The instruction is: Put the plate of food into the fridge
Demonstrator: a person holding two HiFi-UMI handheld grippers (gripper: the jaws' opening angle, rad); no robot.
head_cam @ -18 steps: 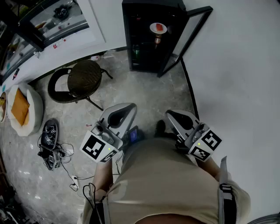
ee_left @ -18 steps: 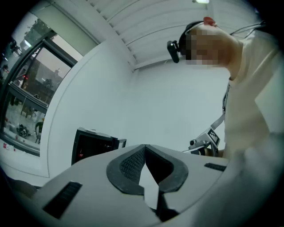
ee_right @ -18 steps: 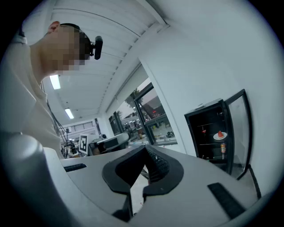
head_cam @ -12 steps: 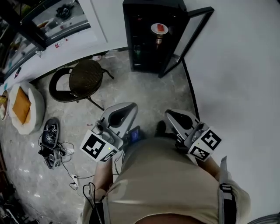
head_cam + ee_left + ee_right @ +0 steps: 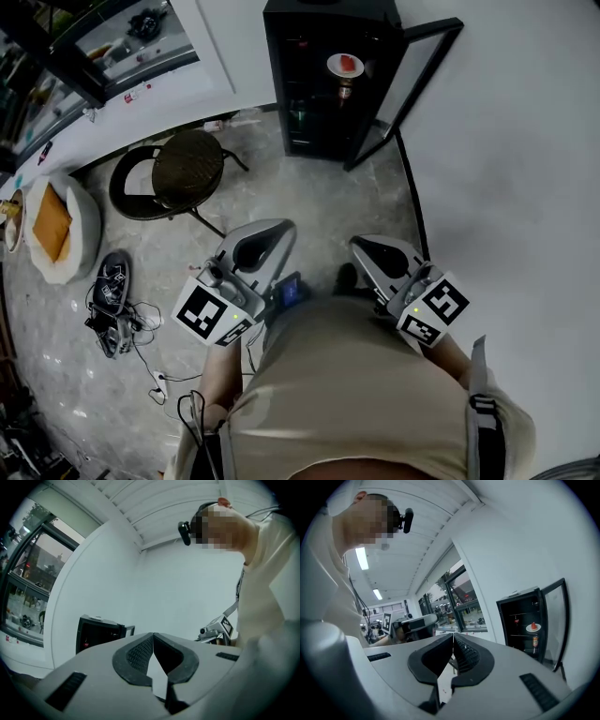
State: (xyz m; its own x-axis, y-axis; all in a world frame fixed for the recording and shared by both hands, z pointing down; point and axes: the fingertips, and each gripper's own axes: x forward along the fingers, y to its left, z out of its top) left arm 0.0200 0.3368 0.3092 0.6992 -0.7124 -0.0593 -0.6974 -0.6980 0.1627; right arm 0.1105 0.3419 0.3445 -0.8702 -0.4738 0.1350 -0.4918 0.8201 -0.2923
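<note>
A white plate with red food [image 5: 345, 64] rests on a shelf inside the small black fridge [image 5: 309, 84], whose glass door [image 5: 412, 70] stands open to the right. The right gripper view shows the same plate [image 5: 533, 627] in the fridge [image 5: 520, 625]. Both grippers are held close to the person's body, well back from the fridge. My left gripper [image 5: 267, 228] is shut and empty, its pads meeting [image 5: 153, 634]. My right gripper [image 5: 367, 246] is shut with nothing in it, tips together [image 5: 453, 635].
A round dark stool [image 5: 178, 169] stands left of the fridge. A white cushion seat with an orange pillow [image 5: 56, 225], a shoe [image 5: 111, 281] and loose cables [image 5: 141, 328] lie on the marble floor at left. A white wall [image 5: 506, 169] runs along the right.
The view has shifted slightly, so the fridge and stool sit a little lower and further right in the picture. Both grippers stay shut and close to the body.
</note>
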